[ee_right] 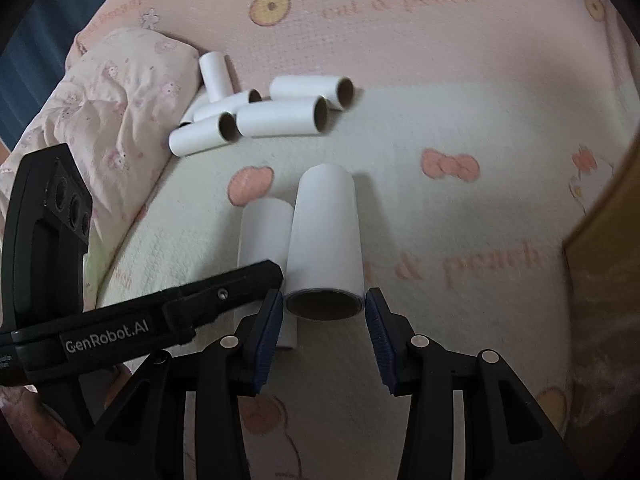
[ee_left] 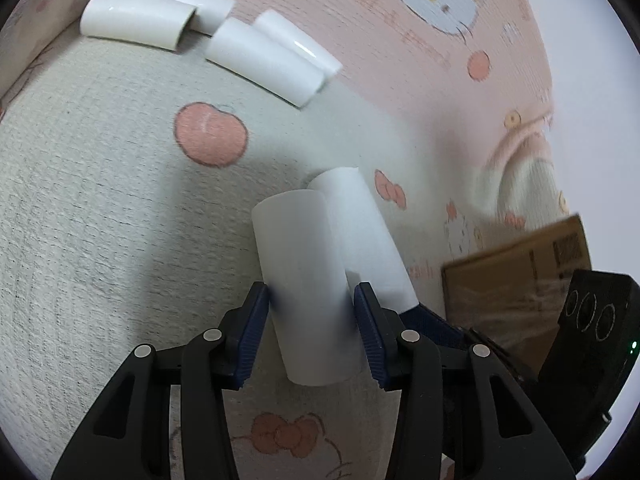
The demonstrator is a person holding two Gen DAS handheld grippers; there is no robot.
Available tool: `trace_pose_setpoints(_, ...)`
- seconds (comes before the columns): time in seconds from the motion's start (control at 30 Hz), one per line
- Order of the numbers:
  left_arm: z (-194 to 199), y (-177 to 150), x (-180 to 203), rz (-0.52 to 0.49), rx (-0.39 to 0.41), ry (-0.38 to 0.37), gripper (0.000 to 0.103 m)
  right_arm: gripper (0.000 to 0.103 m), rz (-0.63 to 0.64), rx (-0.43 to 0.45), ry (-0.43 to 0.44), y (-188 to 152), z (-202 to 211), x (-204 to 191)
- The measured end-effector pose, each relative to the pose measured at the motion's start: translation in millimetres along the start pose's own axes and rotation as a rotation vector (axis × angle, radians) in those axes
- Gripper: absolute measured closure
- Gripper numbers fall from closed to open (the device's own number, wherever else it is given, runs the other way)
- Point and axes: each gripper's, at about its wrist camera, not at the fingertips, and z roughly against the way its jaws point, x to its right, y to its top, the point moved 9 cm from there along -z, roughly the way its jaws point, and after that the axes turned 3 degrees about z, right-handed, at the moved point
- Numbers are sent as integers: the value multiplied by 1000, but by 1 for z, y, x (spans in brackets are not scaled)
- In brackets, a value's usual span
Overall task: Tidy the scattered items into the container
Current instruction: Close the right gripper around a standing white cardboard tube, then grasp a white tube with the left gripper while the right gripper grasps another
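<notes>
Plainly, each gripper already carries one white paper-wrapped cardboard tube: the left gripper point(ee_left: 310, 320) is clenched across the middle of its tube point(ee_left: 304, 280), and the right gripper point(ee_right: 325, 334) grips the near, open end of a second tube point(ee_right: 326, 240), whose brown core shows at the mouth. Both tubes hang side by side above the pale patch of the pink cartoon-print bed cover point(ee_right: 460, 60). A heap of similar white tubes point(ee_right: 260, 112) lies farther up the bed, close beside a crumpled pink pillow point(ee_right: 120, 92) at the bed's side. These tubes look very light and hollow, with a smooth, slightly glossy skin, so they would likely crush or slip under a hard squeeze; a gentle hold across the round body, near the middle, seems safest. A brown cardboard box point(ee_left: 520, 272), probably the container, stands at the edge of the bed.
</notes>
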Motion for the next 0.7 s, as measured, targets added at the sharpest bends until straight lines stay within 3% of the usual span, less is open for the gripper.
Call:
trace_pose_setpoints(0.3,11,12,-1,-74,-20,80,57,60,-11,-50,20,-9,2,6)
trace_pose_setpoints(0.37,19,15,-5,-102,-11,115,57,53,-21,-70,20,-9,0,7)
trace_pose_setpoints(0.4,21,16,-7,-102,-10,125,56,43,-25,-76,7,-9,-1,9)
trace_pose_setpoints(0.43,22,17,-10,-90,-16,127,53,39,-19,-82,-7,-8,-2,10)
trace_pose_setpoints(0.57,20,19,-21,19,-52,85,49,38,16,-98,-25,4,-8,8)
trace_pose_setpoints(0.7,8,20,-26,115,-102,24,44,36,51,-173,-69,12,-27,11)
